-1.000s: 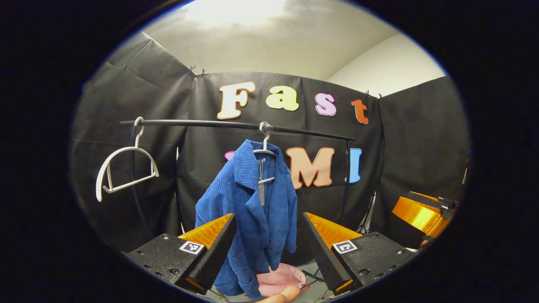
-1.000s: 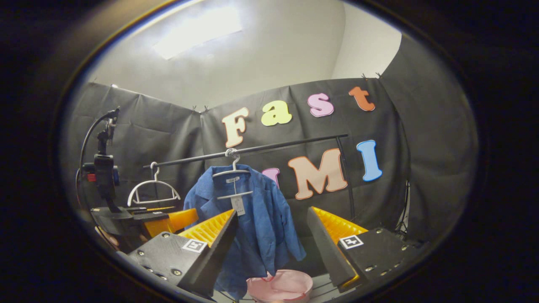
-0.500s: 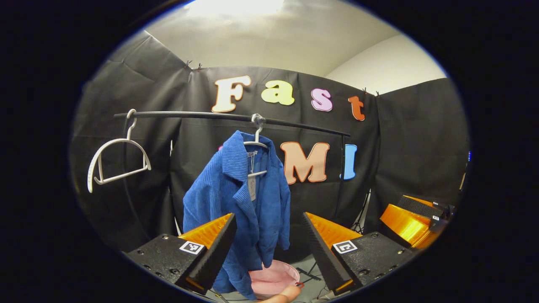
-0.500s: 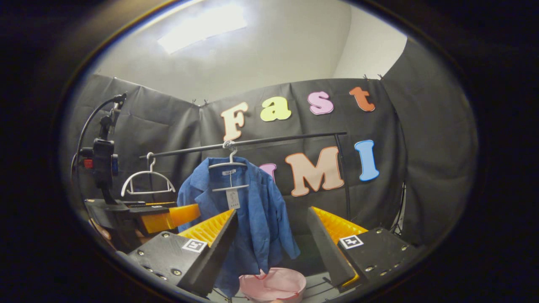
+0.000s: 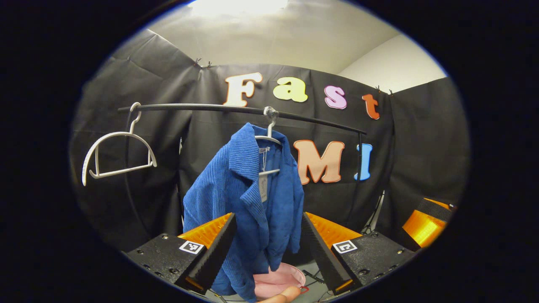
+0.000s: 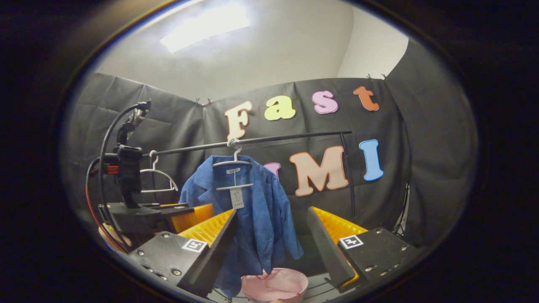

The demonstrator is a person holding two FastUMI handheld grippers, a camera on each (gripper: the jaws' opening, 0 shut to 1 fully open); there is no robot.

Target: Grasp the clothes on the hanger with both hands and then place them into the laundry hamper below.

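In the left gripper view, our left gripper point(image 5: 266, 248) has its fingers spread wide with nothing between them. Ahead, the blue jacket point(image 5: 248, 210) hangs from a white hanger point(image 5: 268, 139) on the black rail point(image 5: 189, 107), above the pink hamper point(image 5: 280, 280). An empty hanger point(image 5: 116, 155) hangs farther left.

In the right gripper view, our right gripper point(image 6: 271, 246) is likewise spread and empty, short of the jacket point(image 6: 252, 210). The hamper point(image 6: 276, 285) sits below it, and the left gripper point(image 6: 156, 212) shows at left.
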